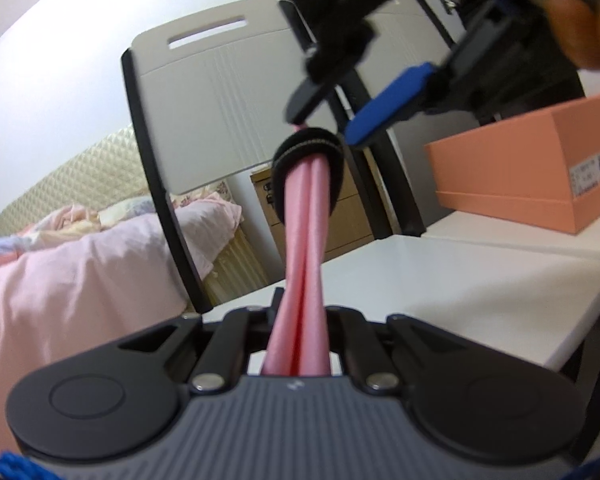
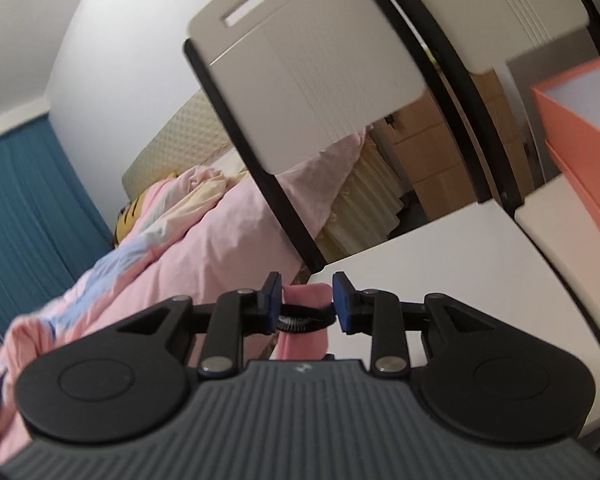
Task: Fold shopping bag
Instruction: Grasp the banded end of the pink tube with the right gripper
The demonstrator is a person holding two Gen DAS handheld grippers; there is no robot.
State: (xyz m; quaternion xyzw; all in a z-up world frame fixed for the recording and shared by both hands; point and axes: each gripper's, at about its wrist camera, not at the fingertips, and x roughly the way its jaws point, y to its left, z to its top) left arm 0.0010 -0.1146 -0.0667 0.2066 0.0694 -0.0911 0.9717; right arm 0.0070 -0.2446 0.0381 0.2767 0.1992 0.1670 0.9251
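the shopping bag [image 1: 302, 240], already rolled into a narrow pink bundle, is pinched at its near end by the left gripper [image 1: 298, 320], whose jaws are pressed together on it, and is held out straight ahead of that tool above the white table [image 1: 460, 280]. a black elastic band [image 1: 306, 148] is seen looped around the bundle's far end. the right gripper [image 2: 306, 304] is placed at that far end, its jaws partly spread either side of band and fabric; whether the blue pads [image 2: 342, 300] actually press on anything cannot be told. the step in hand appears to be the securing of the folded bag with its band. the next move probably calls for the band to be seated snugly around the roll while the left grip is kept firm, so the roll is not loosened.
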